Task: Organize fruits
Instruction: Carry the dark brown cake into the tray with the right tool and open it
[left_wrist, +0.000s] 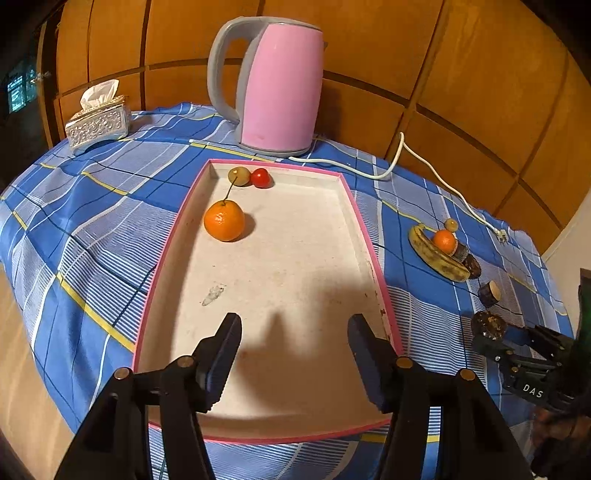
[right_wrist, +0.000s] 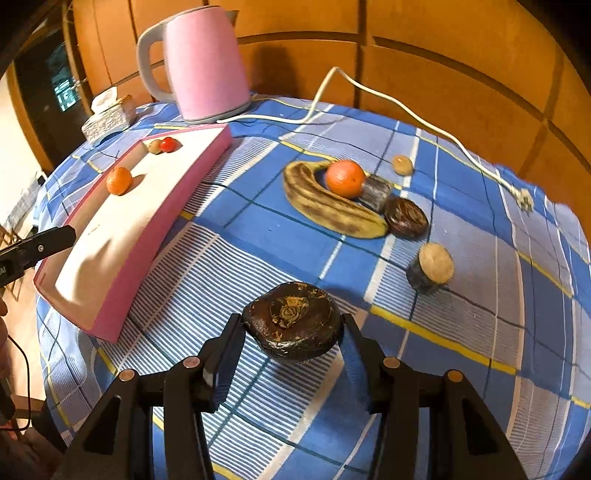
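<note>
A pink-rimmed tray (left_wrist: 369, 236) lies on the blue checked cloth. At its far end sit an orange (left_wrist: 224, 220), a small yellow-green fruit (left_wrist: 239, 175) and a small red fruit (left_wrist: 260, 177). My left gripper (left_wrist: 295, 332) hovers open over the tray's near end, with nothing between its fingers. My right gripper (right_wrist: 291, 328) is shut on a dark brown round fruit (right_wrist: 292, 321), held just above the cloth to the right of the tray. Further back on the cloth lie a spotted banana (right_wrist: 325, 206), a second orange (right_wrist: 345, 178), a small beige fruit (right_wrist: 402, 164) and dark cut pieces (right_wrist: 406, 217).
A pink kettle (left_wrist: 280, 88) stands behind the tray, and its white cord (right_wrist: 406, 107) trails across the cloth to a plug (right_wrist: 524, 199). A tissue box (left_wrist: 98, 123) sits at the far left corner. A wooden panelled wall backs the table. The cloth drops off at the left and near edges.
</note>
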